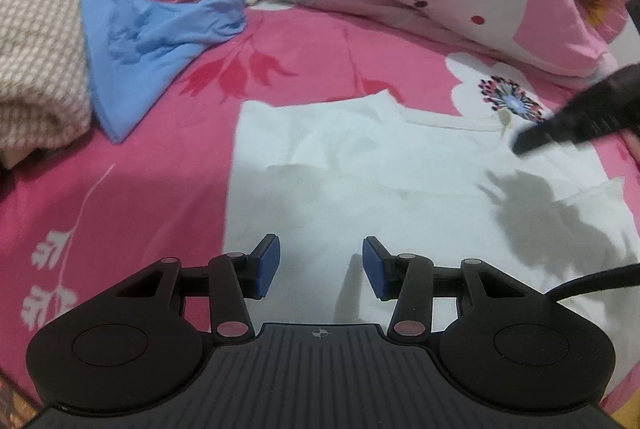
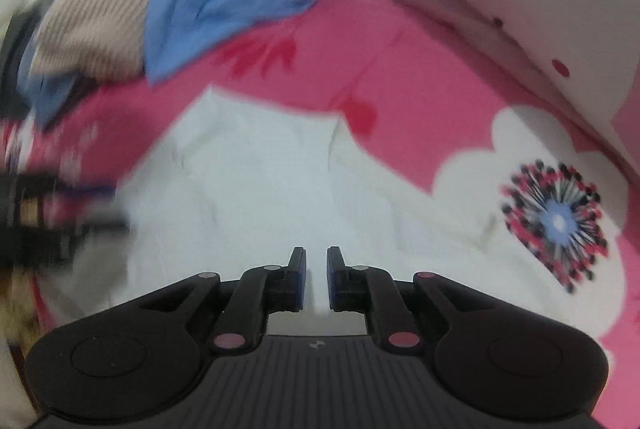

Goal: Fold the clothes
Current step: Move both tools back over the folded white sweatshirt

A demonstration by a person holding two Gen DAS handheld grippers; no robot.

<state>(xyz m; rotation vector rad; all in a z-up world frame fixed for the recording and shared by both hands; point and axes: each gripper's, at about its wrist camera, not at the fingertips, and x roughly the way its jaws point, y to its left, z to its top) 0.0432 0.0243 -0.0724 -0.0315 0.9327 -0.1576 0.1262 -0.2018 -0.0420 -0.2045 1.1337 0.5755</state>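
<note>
Hovering over the white garment [image 1: 360, 181], our left gripper [image 1: 320, 265] gaped empty, right gripper [image 2: 316, 277] barely parted, empty; we judged a shallow pinch might drag its folded layers askew.

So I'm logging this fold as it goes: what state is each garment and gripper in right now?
White garment: spread flat on the pink bedsheet, lightly creased, one edge folded in.
Blue garment: crumpled, unfolded.
Checked beige cloth: bunched in a heap.
Left gripper: open, nothing between the pads.
Right gripper: slightly open, nothing between the pads.
</note>
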